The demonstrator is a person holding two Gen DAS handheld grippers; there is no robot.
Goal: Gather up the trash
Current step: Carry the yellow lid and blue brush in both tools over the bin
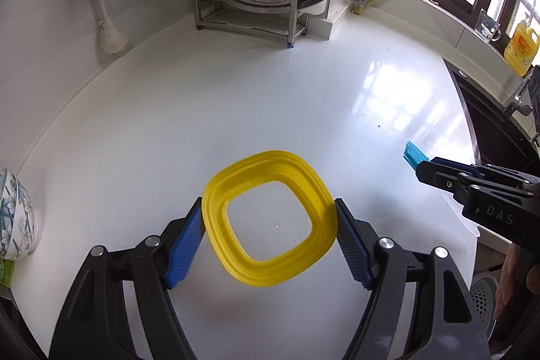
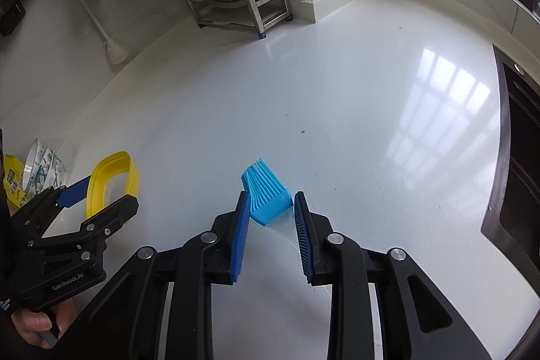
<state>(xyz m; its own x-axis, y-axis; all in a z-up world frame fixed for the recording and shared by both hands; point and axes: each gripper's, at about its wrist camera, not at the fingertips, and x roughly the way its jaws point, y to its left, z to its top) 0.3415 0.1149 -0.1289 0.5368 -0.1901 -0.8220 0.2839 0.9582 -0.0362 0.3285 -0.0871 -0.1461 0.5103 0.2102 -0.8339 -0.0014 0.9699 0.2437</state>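
Holding: left tongs [image 1: 270, 218] pinch a yellow ring tray [image 1: 270, 218] by its outer edges, above the bench [image 1: 236, 110]; right tongs [image 2: 271, 208] pinch a blue brush head [image 2: 266, 198].
Slip risk: the tray is gripped only at two thin rims, so I judge a tilt could drop it.
Brush risk: pliable bristles may squirm out from between the ridged pads.
Materials: tray is glossy stepped plastic, square with rounded corners and hollow; brush is finned and rubbery-looking; bench is white and shiny.
Crumb: dark speck [image 2: 302, 132] ahead of right tongs.
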